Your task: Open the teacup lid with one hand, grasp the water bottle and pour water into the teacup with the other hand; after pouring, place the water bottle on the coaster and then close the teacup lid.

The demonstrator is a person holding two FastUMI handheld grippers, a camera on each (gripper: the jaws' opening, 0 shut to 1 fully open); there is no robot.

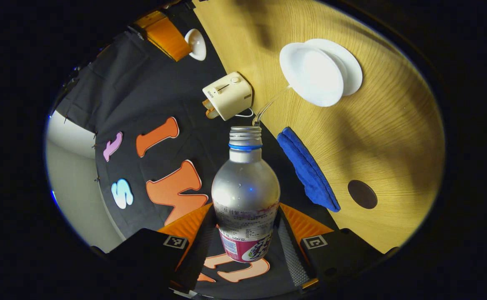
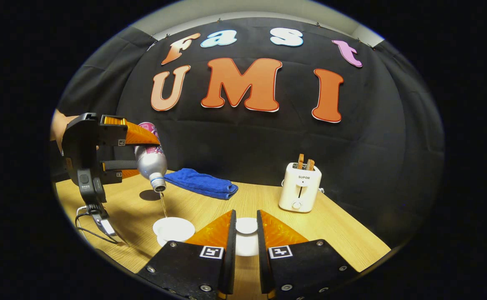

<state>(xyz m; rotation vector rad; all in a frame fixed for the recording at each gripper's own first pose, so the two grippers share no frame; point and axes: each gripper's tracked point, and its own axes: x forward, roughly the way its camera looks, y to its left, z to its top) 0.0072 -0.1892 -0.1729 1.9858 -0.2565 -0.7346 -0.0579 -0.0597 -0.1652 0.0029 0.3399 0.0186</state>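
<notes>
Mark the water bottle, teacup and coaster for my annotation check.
water bottle (image 1: 245, 183): left gripper view, bare silver shoulder.
teacup (image 2: 173, 228): right gripper view, open white top.
coaster (image 1: 362, 194): left gripper view, centre of dark disc.

The toaster (image 2: 299, 186) carries the brand "SUPOR" on its front — the water bottle (image 1: 245, 196) label's print is too small to read.

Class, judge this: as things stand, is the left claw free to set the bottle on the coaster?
Probably yes. The left claw grips the bottle, and the coaster lies bare on the table beside the cloth, nothing covering it.
</notes>
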